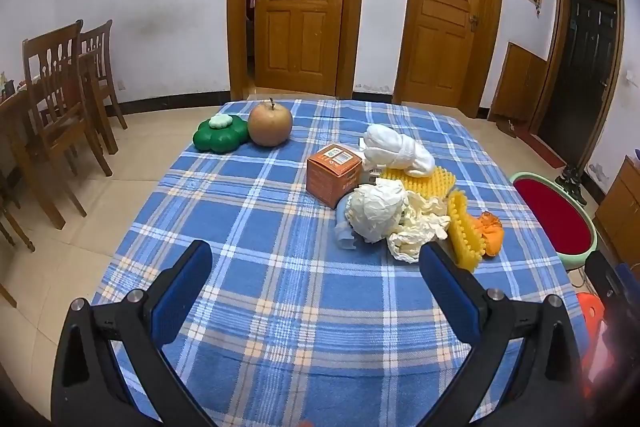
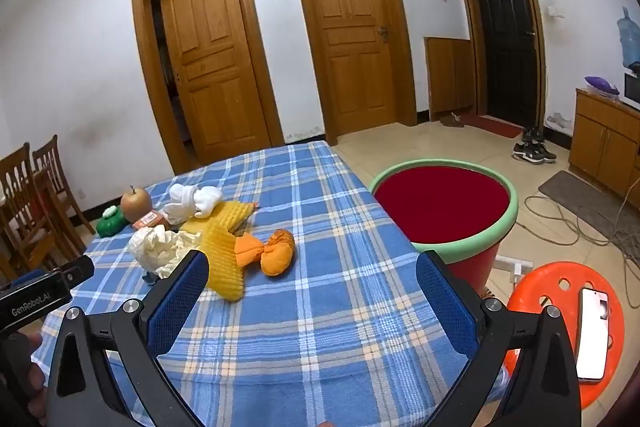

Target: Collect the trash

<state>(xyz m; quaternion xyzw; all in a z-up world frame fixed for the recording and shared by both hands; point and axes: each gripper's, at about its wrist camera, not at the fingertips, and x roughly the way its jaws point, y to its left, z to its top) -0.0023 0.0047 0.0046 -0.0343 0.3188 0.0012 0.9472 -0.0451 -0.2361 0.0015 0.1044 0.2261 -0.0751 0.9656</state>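
Both grippers, left [image 1: 316, 259] and right [image 2: 312, 267], held wide, empty. Paper wad [image 1: 376, 211] near table's right edge to be pinched centrally, then dropped into bin [image 2: 460, 247].

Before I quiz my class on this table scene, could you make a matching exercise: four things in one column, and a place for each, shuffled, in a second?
Things:
1. apple
2. orange box
3. bin
4. phone

Places:
A. on the orange stool
B. on the floor beside the table
C. next to the green flower-shaped thing at the table's far end
D. against the pile of crumpled paper and yellow foam

Pairs: 1-C, 2-D, 3-B, 4-A
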